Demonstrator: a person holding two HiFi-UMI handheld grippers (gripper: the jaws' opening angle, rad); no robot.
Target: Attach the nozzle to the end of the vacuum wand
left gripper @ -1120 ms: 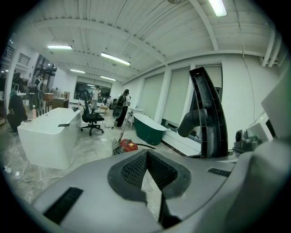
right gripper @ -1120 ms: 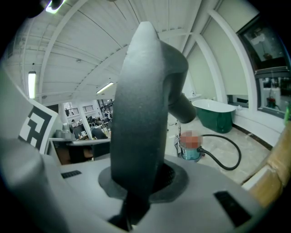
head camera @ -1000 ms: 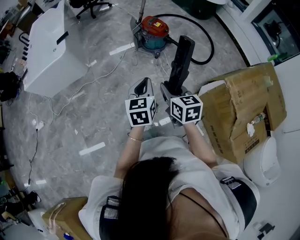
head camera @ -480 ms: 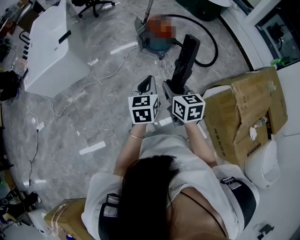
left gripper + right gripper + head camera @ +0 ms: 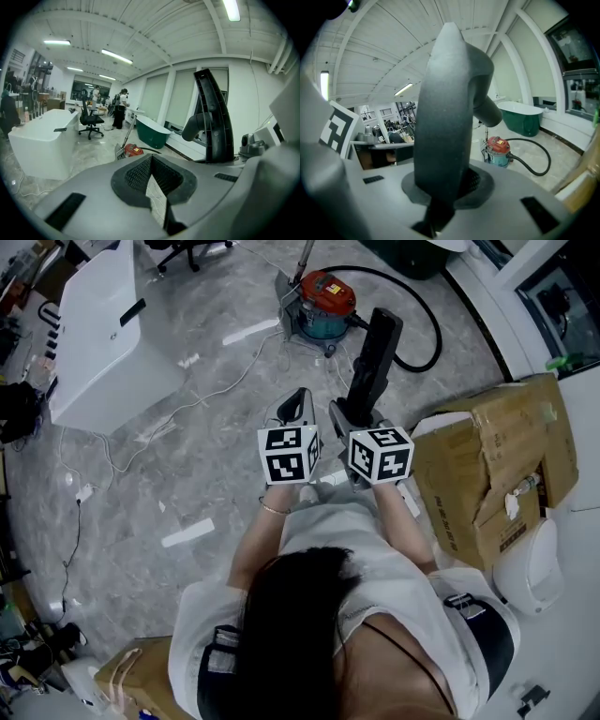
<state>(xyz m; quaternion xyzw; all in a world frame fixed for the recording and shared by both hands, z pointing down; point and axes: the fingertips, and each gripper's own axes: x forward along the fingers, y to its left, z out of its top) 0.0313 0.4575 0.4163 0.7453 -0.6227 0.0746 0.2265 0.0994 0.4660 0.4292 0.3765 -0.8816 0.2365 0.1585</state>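
A long black nozzle (image 5: 375,352) stands upright with my right gripper (image 5: 350,414) shut on its lower end; it fills the right gripper view (image 5: 445,112) and shows beside the jaws in the left gripper view (image 5: 213,117). My left gripper (image 5: 298,405) is shut with nothing in it, close to the left of the right one. On the floor ahead stands the red and teal vacuum (image 5: 326,302), its metal wand (image 5: 305,257) leaning up and back, and a black hose (image 5: 424,329) curling to the right. The wand's end is hidden.
A white cabinet (image 5: 98,334) stands at the far left with cables (image 5: 187,407) trailing across the floor. An open cardboard box (image 5: 487,465) and a white round bin (image 5: 525,563) sit to the right. A green bathtub (image 5: 151,129) lies beyond the vacuum.
Both grippers have moved a little nearer to the vacuum, side by side. The nozzle stays in the right gripper's grip.
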